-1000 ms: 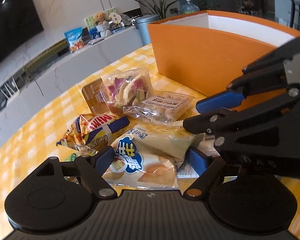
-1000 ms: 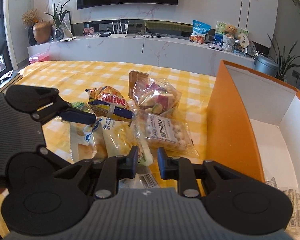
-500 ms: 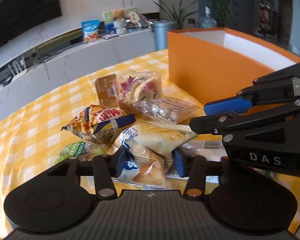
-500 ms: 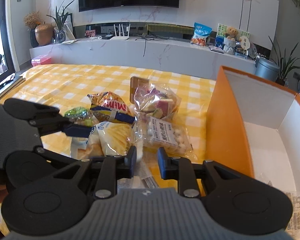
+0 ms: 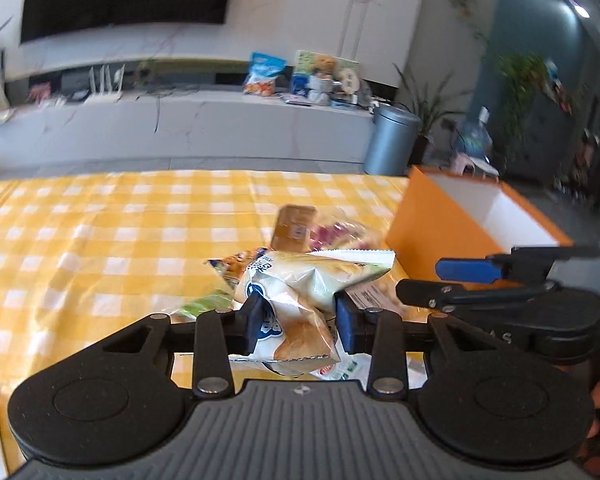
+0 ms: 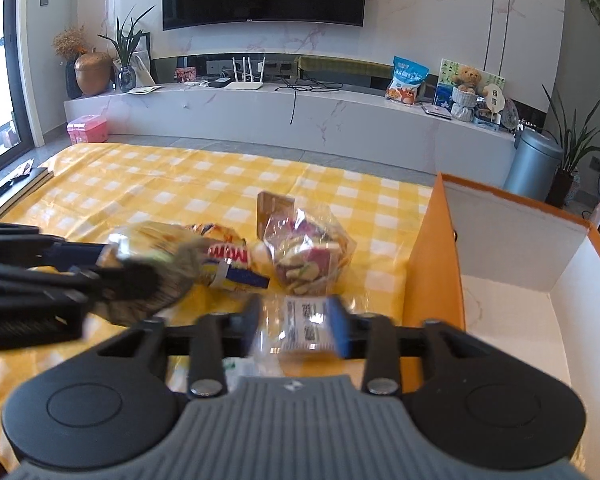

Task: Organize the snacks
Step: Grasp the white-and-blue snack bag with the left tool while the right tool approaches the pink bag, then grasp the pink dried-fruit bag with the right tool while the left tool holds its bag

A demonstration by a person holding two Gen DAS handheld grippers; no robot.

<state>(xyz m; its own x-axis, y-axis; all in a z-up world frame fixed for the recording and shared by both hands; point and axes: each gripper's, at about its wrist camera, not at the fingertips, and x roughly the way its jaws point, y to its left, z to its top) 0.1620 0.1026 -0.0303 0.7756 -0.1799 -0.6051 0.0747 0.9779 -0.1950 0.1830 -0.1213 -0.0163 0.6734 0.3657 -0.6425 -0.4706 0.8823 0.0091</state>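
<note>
My left gripper (image 5: 300,322) is closing, and its pads press on a pale yellow chip bag (image 5: 300,280) with a blue logo, held up off the snack pile. In the right wrist view that gripper (image 6: 100,264) and the bag (image 6: 152,244) are a blur at the left. My right gripper (image 6: 296,320) is opening. A clear packet with a white label (image 6: 304,316) lies between its fingers (image 6: 338,328), and I see no pad pressing on it. The orange box (image 6: 432,260) with a white inside stands to the right.
On the yellow checked cloth (image 6: 160,184) lie a clear bag of mixed crisps (image 6: 308,256), an orange and blue snack bag (image 6: 228,260), a brown packet (image 6: 274,204) and a green packet (image 5: 204,304). A white counter (image 6: 300,112) runs behind the table.
My left gripper rolled level, shut on the chip bag and lifted it off the pile. My right gripper rose a little and its jaws spread apart over the clear packet.
</note>
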